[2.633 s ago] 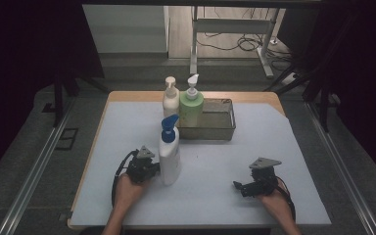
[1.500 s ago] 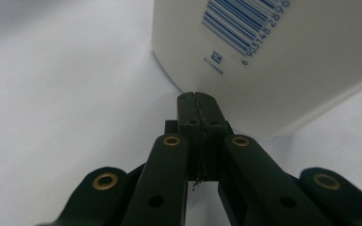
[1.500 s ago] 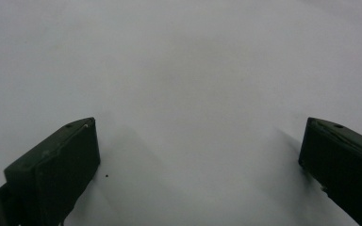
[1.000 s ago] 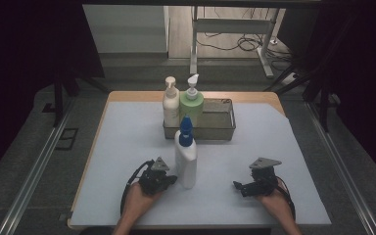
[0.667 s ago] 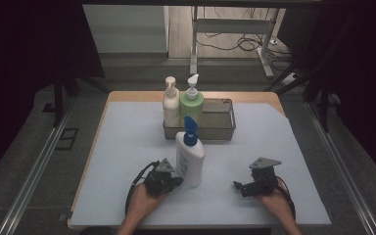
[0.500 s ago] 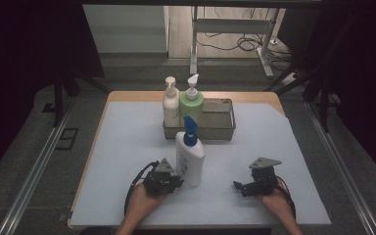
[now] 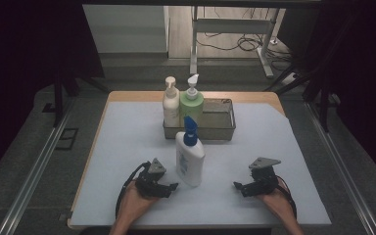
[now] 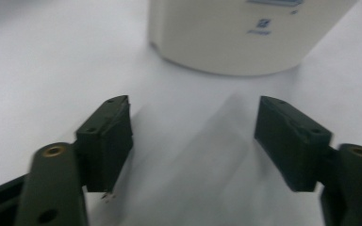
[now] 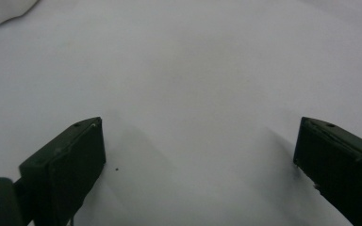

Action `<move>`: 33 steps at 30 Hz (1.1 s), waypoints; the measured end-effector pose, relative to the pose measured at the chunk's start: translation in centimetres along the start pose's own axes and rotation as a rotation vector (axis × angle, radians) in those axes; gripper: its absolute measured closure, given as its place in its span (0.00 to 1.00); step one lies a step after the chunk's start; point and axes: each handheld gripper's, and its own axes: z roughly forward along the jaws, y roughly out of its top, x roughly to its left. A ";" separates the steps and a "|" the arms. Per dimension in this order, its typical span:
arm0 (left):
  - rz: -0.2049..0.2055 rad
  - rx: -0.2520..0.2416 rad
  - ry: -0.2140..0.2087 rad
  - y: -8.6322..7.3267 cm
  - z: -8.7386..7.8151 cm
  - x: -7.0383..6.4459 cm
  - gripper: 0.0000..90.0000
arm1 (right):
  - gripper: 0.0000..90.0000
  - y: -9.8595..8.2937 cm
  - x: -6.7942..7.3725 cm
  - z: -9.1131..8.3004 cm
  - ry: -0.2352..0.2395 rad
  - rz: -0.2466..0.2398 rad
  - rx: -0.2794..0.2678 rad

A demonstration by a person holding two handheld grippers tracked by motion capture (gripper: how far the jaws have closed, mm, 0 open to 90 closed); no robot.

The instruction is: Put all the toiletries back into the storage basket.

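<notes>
A: From the high view, the white pump bottle [image 7: 190, 159] stands upright on the table [image 7: 127, 137], just in front of the wire basket [image 7: 223, 128]. The left gripper [image 7: 169, 187] sits just beside its base; whether they touch cannot be told there.

B: The left gripper view settles it: jaws spread wide, nothing between them, the bottle's base ahead and clear of them. The right gripper [image 9: 198, 160] is likewise wide open and empty over bare table, well apart from the bottle.
</notes>
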 end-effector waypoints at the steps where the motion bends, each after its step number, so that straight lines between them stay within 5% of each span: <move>1: -0.005 -0.002 0.008 -0.1 -0.1 0.1 0.26 | 0.04 0.0 0.1 -0.1 0.004 -0.007 0.000; 5: -0.032 -0.018 0.041 -0.6 -0.6 0.6 0.15 | 0.04 0.4 0.3 -0.5 0.015 -0.017 -0.030; 19: -0.079 -0.034 0.113 -2.5 -1.6 1.5 0.14 | 0.03 2.2 1.7 -1.2 0.092 -0.020 -0.080; 33: -0.048 -0.015 0.144 -2.4 -1.4 1.2 0.13 | 0.00 4.5 3.4 -1.3 0.168 -0.035 -0.120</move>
